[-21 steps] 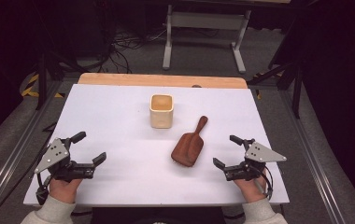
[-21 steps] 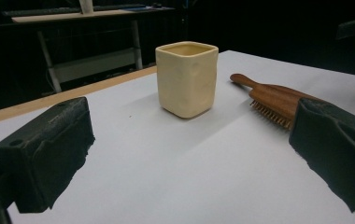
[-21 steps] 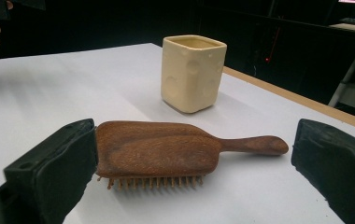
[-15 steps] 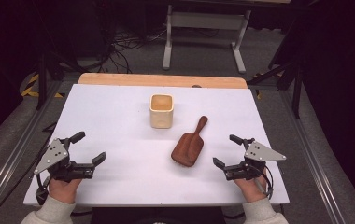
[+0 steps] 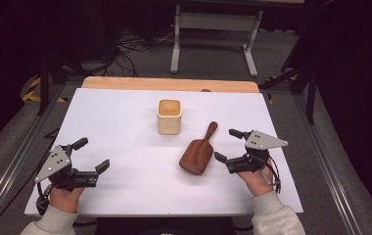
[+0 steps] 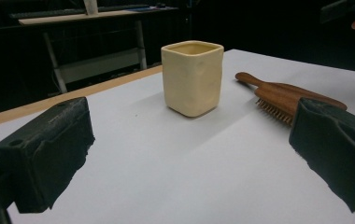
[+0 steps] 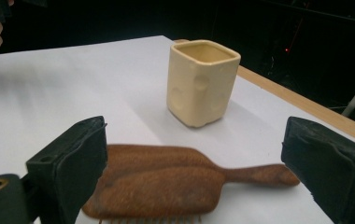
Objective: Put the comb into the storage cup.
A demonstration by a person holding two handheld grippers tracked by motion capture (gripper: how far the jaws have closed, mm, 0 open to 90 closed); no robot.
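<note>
A cream square cup [image 5: 168, 116] stands upright mid-table. To its right and nearer lies a brown wooden hairbrush [image 5: 198, 154], bristles down, handle pointing away. My right gripper [image 5: 226, 145] is open just right of the brush head, not touching it. My left gripper [image 5: 92, 154] is open at the near left, nothing between its jaws. The left gripper view has the cup [image 6: 193, 77] ahead and the brush [image 6: 283, 95] to its right, beyond the gripper [image 6: 189, 154]. In the right gripper view the brush [image 7: 166, 184] lies across, just beyond the open gripper [image 7: 199, 149], with the cup [image 7: 202, 81] behind.
The white tabletop [image 5: 125, 127] has a wooden strip [image 5: 169, 84] along its far edge. Metal rails run down both sides. A grey metal stand [image 5: 213, 22] and cables sit on the floor behind. Bare surface lies between the two grippers.
My right gripper has moved a little away from the near edge and leftward, closer to the brush head. The left gripper, cup and brush have stayed put.
</note>
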